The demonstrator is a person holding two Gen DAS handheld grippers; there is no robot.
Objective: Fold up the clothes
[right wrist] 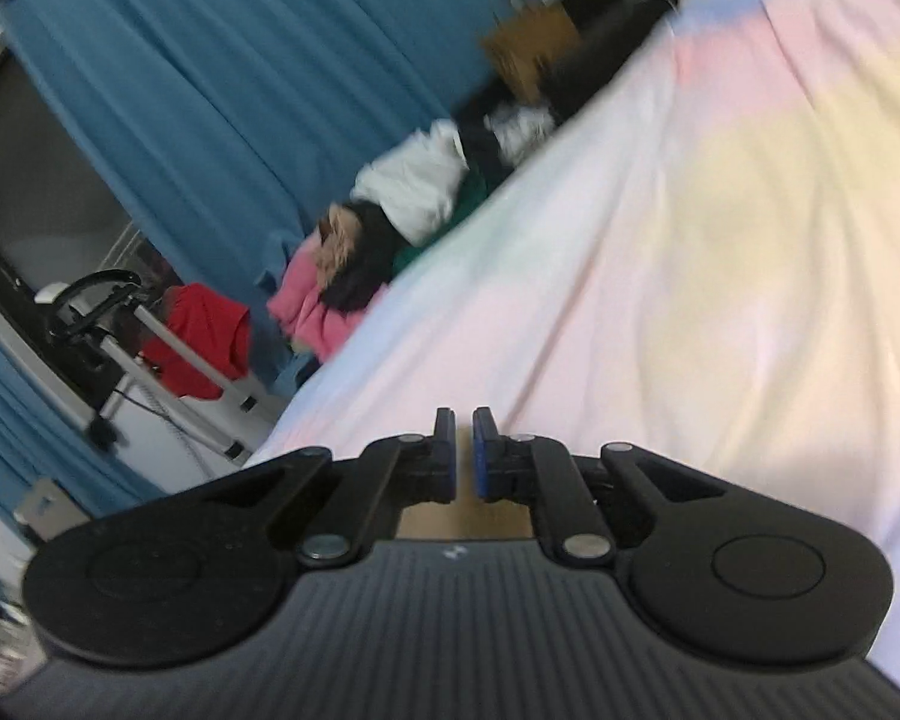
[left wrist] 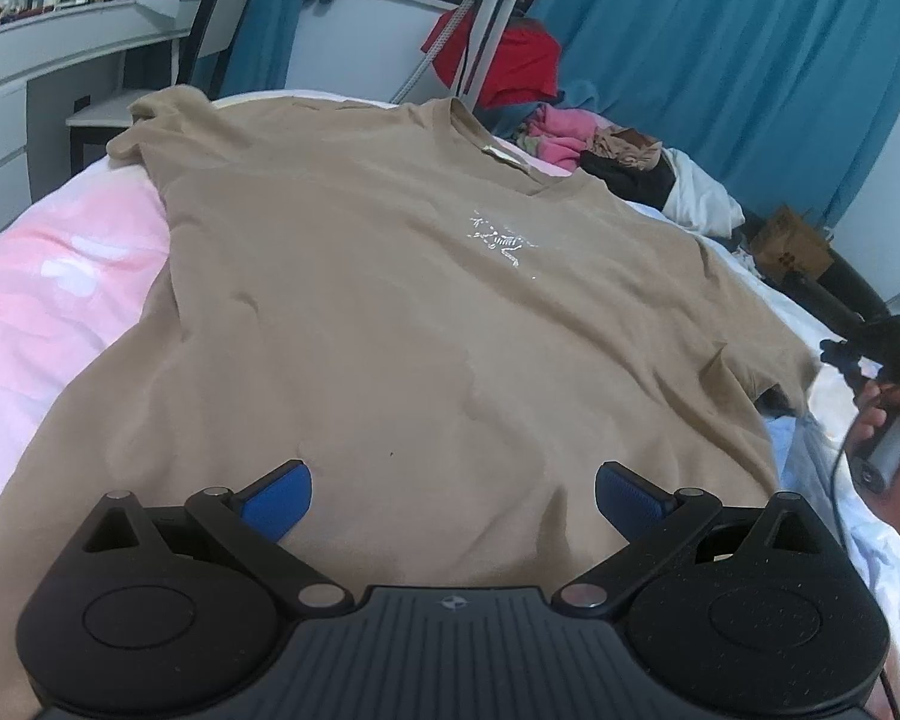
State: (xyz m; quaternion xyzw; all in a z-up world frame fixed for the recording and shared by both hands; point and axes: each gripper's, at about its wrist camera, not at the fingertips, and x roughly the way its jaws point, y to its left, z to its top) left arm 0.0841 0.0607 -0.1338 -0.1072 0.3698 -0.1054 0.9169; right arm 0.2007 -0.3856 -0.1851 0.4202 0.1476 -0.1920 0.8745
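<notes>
A tan T-shirt [left wrist: 390, 300] with a small white chest logo lies spread flat on the bed, collar at the far side. My left gripper [left wrist: 453, 498] hovers open over its near hem, blue pads wide apart with nothing between them. In the right wrist view, my right gripper [right wrist: 463, 456] has its pads almost together, and a thin strip of tan fabric [right wrist: 463, 519] shows between and under them. That view is blurred. A person's hand [left wrist: 894, 438] holds the right gripper's handle just beyond the shirt's right sleeve [left wrist: 768, 360].
The bed carries a pastel pink, white and yellow sheet [right wrist: 720, 240]. A heap of pink, black and white clothes [left wrist: 606, 150] lies at its far right edge. Behind stand blue curtains [left wrist: 720, 60], a tripod with a red garment [left wrist: 498, 60], a cardboard box [left wrist: 792, 240] and a white desk [left wrist: 60, 60].
</notes>
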